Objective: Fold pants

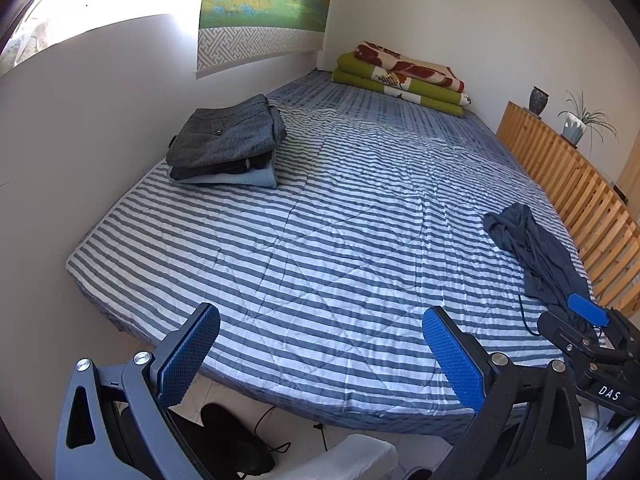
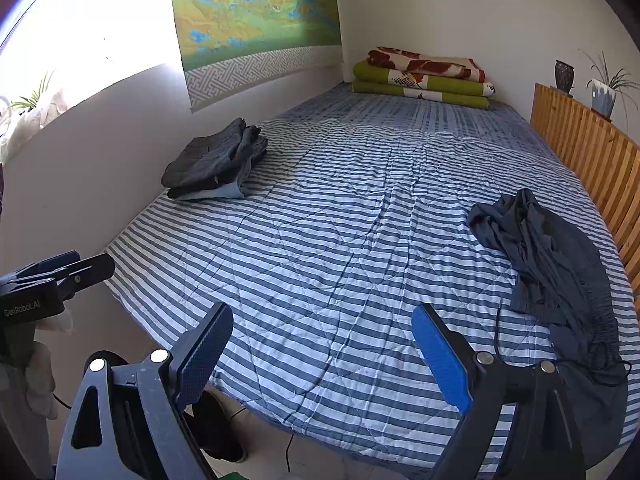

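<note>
Both tongs [image 1: 320,356] [image 2: 322,356] wide open, level above bed edge [image 1: 280,376], crumpled pants [image 2: 560,264] untouched.

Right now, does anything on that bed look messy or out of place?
Yes: the dark blue-grey pants lie crumpled in a heap near the wooden slatted rail, while the folded clothes stack by the wall is neat. Both grippers hover open, holding nothing.

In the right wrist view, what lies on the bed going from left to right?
Stack of folded clothes by the wall → bare striped quilt → crumpled dark pants beside the wooden slatted rail. Both grippers hang open at the near edge, holding nothing.
</note>
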